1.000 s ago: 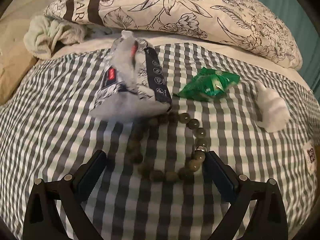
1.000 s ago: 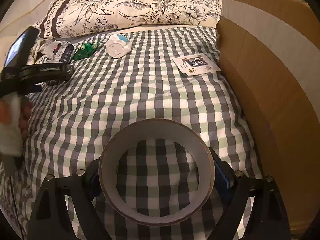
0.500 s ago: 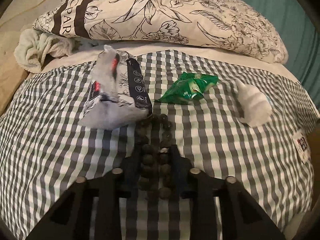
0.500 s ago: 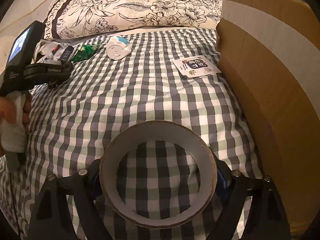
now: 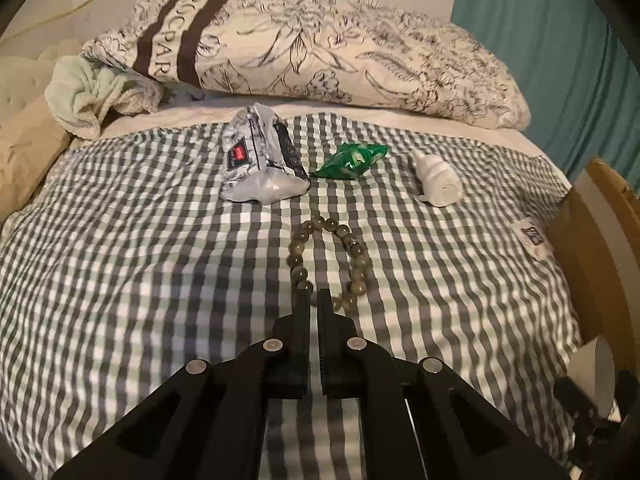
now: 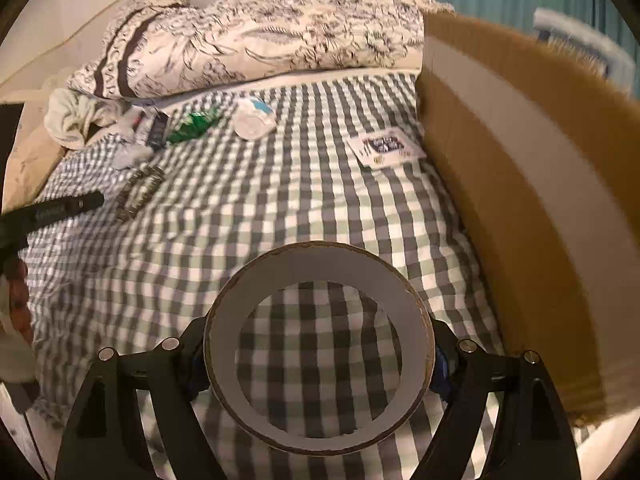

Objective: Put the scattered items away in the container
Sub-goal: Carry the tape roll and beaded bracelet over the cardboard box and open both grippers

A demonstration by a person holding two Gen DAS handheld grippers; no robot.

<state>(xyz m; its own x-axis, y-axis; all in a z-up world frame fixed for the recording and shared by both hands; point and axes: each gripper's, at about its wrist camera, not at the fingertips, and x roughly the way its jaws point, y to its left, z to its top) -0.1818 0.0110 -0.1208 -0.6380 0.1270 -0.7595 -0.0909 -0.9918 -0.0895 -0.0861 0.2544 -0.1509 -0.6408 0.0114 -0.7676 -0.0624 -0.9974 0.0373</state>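
My left gripper (image 5: 313, 300) is shut, its tips at the near end of a loop of grey-green beads (image 5: 356, 252) lying on the checked bedspread; whether it pinches a bead is unclear. Beyond lie a silver packet (image 5: 260, 160), a green wrapper (image 5: 352, 156) and a white plug adapter (image 5: 438, 178). My right gripper (image 6: 318, 354) is shut on a tape roll (image 6: 320, 388), held above the bed beside the cardboard box (image 6: 532, 184) on the right. The beads (image 6: 140, 190) and the left gripper (image 6: 56, 212) show at left in the right wrist view.
A printed card (image 6: 386, 146) lies near the box wall. Floral pillows (image 5: 320, 52) and a pale green towel (image 5: 88, 96) line the head of the bed. A teal curtain (image 5: 552, 40) hangs at the right. The box edge (image 5: 600, 240) shows at right.
My left gripper closed from wide open around the beads and drew back; the bead loop now lies stretched out ahead of its tips. The right gripper, still holding the tape roll, shifted slightly.
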